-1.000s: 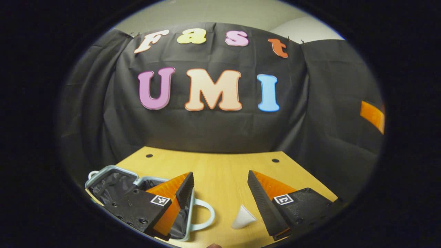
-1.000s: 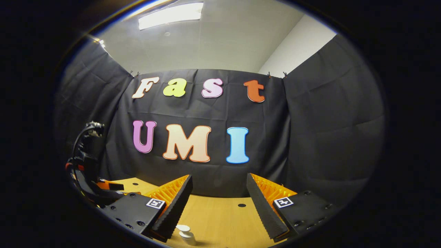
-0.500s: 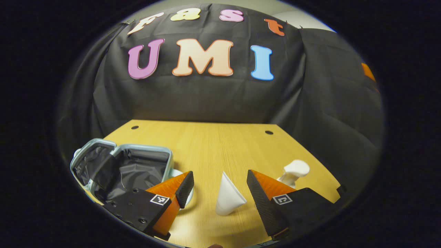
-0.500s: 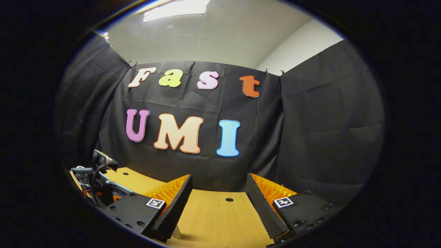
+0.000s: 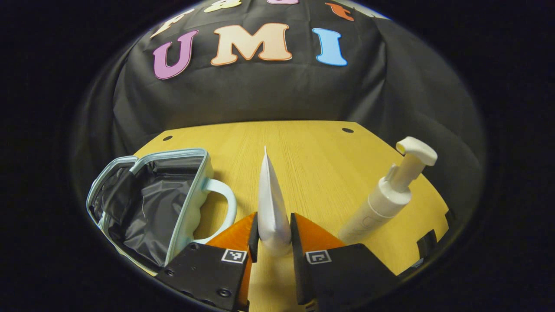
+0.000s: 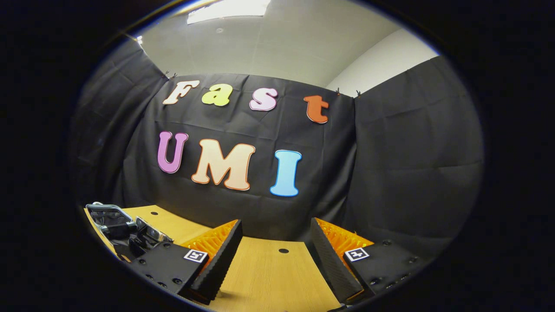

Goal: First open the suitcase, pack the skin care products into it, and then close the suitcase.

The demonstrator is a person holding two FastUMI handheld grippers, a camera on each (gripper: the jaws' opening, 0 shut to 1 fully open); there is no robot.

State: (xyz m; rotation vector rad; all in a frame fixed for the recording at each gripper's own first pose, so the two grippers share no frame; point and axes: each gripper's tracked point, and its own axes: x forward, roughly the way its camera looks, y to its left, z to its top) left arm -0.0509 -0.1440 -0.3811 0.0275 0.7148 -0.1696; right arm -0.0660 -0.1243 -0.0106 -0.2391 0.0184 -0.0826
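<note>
Wooden desk (image 5: 312, 151) ringed by black cloth wall (image 5: 260, 95). Left claw (image 5: 272, 234) clamped on white tube (image 5: 271, 203), standing cap-down; open suitcase (image 5: 151, 199) just to its left, pump bottle (image 5: 386, 199) to its right. Right claw (image 6: 273, 260) spread wide above bare desk, gripping nothing

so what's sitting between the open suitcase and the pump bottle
In the left gripper view, the white tube stands between the suitcase and the pump bottle, clamped by the left gripper.
</note>
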